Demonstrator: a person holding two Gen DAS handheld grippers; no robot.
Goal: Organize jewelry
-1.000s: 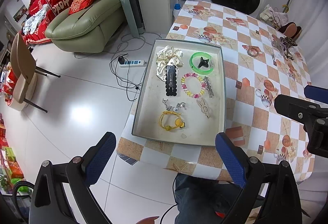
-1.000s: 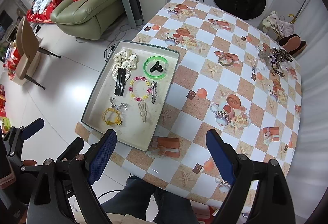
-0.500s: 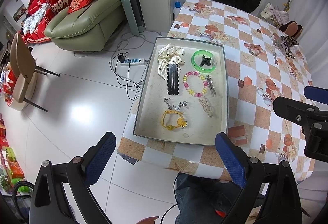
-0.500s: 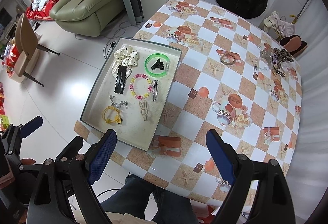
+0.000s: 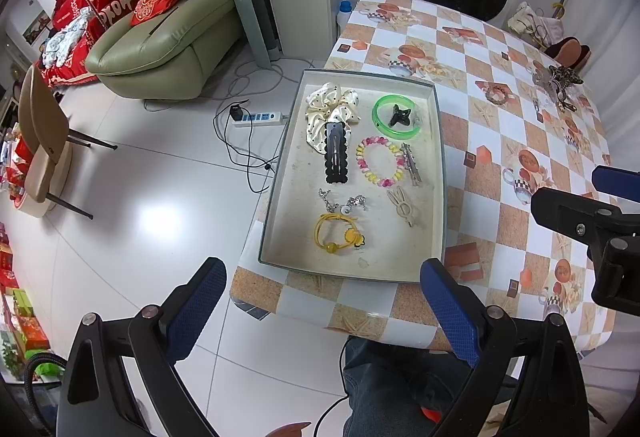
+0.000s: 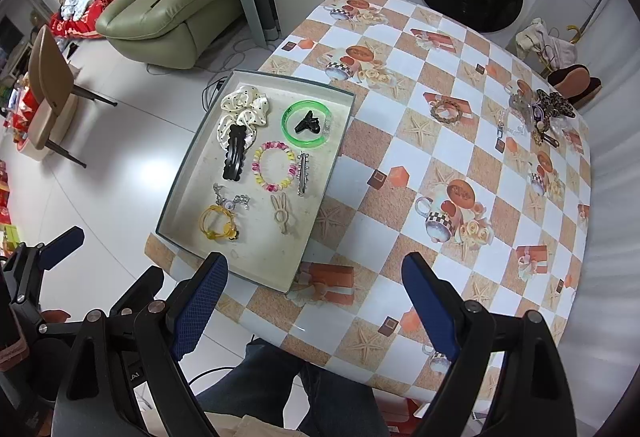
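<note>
Nothing moved since before: both fingers [image 5: 322, 295] [image 6: 316, 295] spread wide, empty, tray [image 5: 438, 173] just ahead. Best reaching far ahead for loose bracelet [image 6: 446, 110].

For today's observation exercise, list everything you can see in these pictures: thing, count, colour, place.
tray: one, grey, table's left edge
scrunchie: one, cream dotted, in tray
bangle: one, green, in tray
claw clip: one, black, inside bangle
snap clip: one, black, in tray
bead bracelet: one, pink-yellow, in tray
hair tie: one, yellow, in tray
jewelry pile: one, mixed, table's far right
left gripper: one, black-blue, jaws open
right gripper: one, black-blue, jaws open
</note>
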